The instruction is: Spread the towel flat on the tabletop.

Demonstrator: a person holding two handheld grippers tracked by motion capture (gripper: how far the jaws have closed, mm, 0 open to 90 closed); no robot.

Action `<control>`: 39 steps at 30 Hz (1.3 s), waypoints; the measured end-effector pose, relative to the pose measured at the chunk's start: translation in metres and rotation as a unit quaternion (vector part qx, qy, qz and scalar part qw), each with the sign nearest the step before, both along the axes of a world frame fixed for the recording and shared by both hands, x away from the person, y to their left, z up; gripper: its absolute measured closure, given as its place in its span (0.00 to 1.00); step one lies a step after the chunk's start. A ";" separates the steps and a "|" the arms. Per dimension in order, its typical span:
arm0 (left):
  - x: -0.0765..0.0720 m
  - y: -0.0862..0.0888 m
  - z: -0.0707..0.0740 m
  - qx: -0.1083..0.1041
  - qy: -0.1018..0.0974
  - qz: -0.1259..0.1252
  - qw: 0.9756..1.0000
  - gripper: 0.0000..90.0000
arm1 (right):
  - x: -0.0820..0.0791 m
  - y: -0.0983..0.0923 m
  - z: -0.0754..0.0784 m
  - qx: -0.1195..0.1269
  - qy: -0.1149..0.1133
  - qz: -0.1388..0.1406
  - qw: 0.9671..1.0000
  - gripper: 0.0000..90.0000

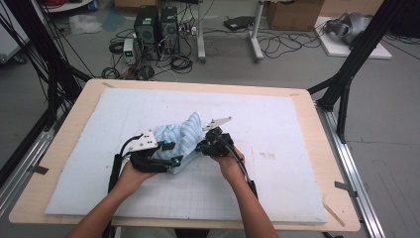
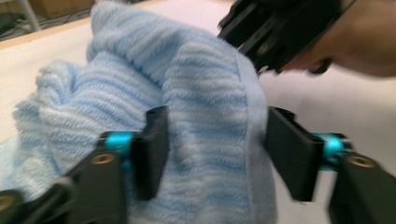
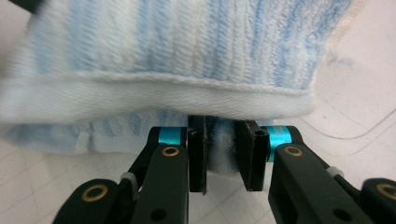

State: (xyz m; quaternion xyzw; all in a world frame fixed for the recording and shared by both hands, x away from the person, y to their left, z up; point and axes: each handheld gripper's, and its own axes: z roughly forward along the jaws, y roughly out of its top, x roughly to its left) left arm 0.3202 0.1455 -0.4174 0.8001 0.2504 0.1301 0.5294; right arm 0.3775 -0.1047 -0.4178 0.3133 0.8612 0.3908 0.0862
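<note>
The fingers [image 3: 198, 154] of the right gripper [image 3: 225, 156] are closed on a fold of the light-blue striped towel [image 1: 181, 139], pinching the cloth just below its hemmed edge, as the right gripper view shows. The fingers [image 2: 154, 149] of the left gripper [image 2: 219, 149] stand apart around a thick bunched ridge of the same towel; the left pad presses into the pile, while the right pad appears just clear of the hem, so this gripper is not yet clamped. The towel lies crumpled near the middle of the white foam mat [image 1: 277, 148] on the wooden table [image 1: 69, 129], raised into a peak between the two grippers. In the high view the left gripper [image 1: 166, 153] sits at the near-left side of the heap and the right gripper [image 1: 208, 144] at its right side. Risks from this position, as a judgement: the left jaws span several layers, so closing here may seize a bundle rather than a single edge, and any subsequent spreading would leave the cloth twisted. The right grip holds only a small fold; a sharp pull from the left side could drag it free. The two grippers are also close together, so an inward move risks contact.
</note>
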 end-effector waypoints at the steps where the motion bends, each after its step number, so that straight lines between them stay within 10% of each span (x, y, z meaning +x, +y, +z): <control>1: 0.001 -0.001 -0.002 0.034 -0.007 0.012 0.999 0.62 | 0.000 0.000 0.000 0.001 0.000 0.000 1.000 0.85; 5: 0.005 0.008 -0.002 0.037 -0.004 0.049 0.998 0.89 | -0.001 0.000 0.001 0.000 -0.001 0.002 1.000 0.85; 11: 0.010 0.029 0.003 -0.022 0.002 0.083 0.996 0.92 | -0.006 -0.006 0.004 -0.004 0.000 0.012 1.000 0.87; 25: 0.034 0.041 0.021 -0.067 0.002 0.116 0.991 0.92 | -0.050 -0.063 -0.001 -0.002 0.015 0.017 1.000 0.88; 39: 0.078 0.021 0.041 -0.044 0.012 0.137 0.990 0.92 | -0.117 -0.117 0.002 0.004 0.022 0.061 0.998 0.89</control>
